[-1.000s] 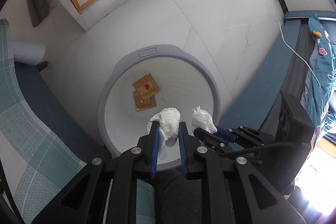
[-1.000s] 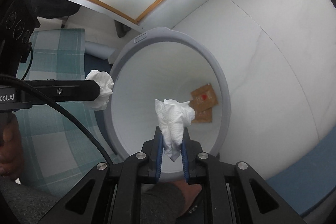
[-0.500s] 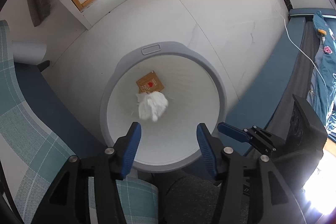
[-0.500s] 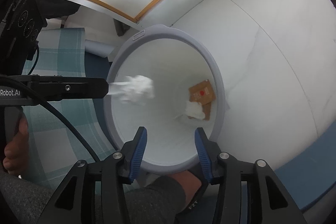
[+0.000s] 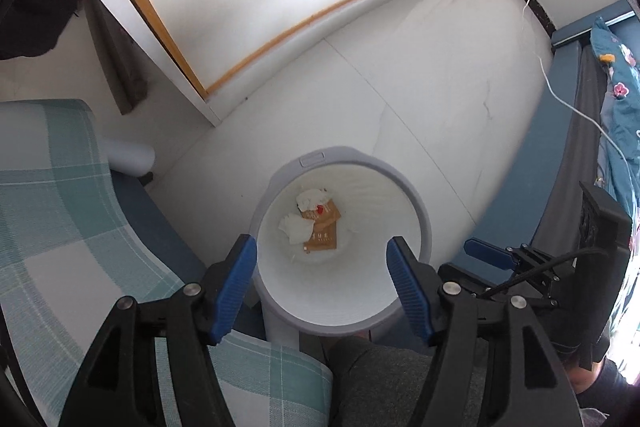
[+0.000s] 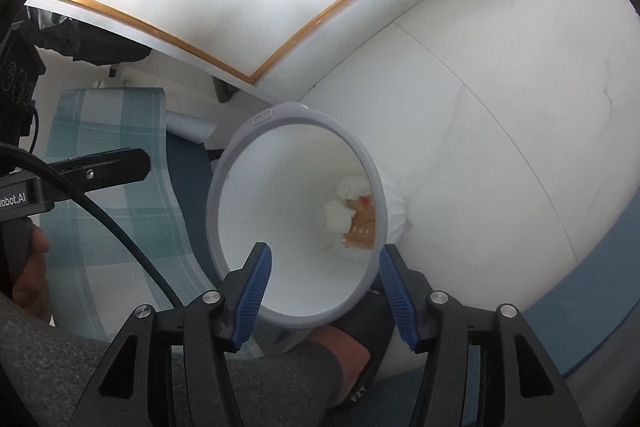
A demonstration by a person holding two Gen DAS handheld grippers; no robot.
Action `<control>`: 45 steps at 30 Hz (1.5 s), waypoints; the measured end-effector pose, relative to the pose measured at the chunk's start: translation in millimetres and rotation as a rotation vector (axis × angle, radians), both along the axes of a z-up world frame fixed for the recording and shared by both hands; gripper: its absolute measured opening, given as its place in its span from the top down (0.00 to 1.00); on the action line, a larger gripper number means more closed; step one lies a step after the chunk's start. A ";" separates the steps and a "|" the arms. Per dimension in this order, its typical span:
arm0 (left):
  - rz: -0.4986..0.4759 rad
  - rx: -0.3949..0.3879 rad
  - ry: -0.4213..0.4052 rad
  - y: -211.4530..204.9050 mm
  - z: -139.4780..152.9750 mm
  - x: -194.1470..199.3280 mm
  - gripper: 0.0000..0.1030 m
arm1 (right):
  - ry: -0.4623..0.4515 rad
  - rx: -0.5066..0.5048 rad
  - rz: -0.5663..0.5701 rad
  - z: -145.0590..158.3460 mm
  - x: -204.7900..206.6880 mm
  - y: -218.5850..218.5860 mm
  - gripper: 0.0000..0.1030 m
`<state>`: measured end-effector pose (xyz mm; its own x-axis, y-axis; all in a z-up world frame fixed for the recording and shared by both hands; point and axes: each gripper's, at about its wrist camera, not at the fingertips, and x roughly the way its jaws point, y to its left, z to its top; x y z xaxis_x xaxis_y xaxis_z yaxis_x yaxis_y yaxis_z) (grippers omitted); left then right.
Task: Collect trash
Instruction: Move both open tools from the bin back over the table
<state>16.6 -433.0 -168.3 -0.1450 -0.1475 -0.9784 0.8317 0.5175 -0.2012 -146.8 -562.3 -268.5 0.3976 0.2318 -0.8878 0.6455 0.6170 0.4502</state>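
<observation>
Two tissue wads (image 5: 302,215) lie at the bottom of the bin (image 5: 424,227), beside brown packets (image 5: 322,233). Left gripper (image 5: 320,269) and right gripper (image 6: 325,277) hang above the rim, jaws just opened, nothing between them. Drop step looks done. Next move likely: find more trash, none in view here.

a: where does the bin (image 5: 424,227) stand?
b: on the floor (image 5: 400,75), between the checked seat (image 5: 52,211) on its left and the bed (image 5: 616,99) on its right; a wall behind it.
a: and in it?
b: two tissue wads (image 5: 296,227) at the bottom, touching, lying on the packets (image 5: 322,241); the left gripper (image 5: 320,259) and right gripper (image 6: 324,267) hang over the rim, nothing between their jaws.
</observation>
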 end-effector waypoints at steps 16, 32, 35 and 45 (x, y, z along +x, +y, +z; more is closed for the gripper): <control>0.270 -0.266 -0.316 91.9 120.1 22.2 0.38 | -0.211 -0.335 -0.018 157.0 1.0 -0.8 0.31; 0.553 -0.516 -0.594 256.5 229.8 25.9 0.19 | -0.524 -0.602 0.110 293.3 37.9 89.9 0.22; 0.600 -0.543 -0.645 287.0 238.3 23.7 0.18 | -0.602 -0.633 0.161 316.0 46.7 120.1 0.16; 0.787 -0.532 -0.746 384.8 237.3 32.8 0.13 | -0.763 -0.581 0.363 346.3 93.8 241.9 0.09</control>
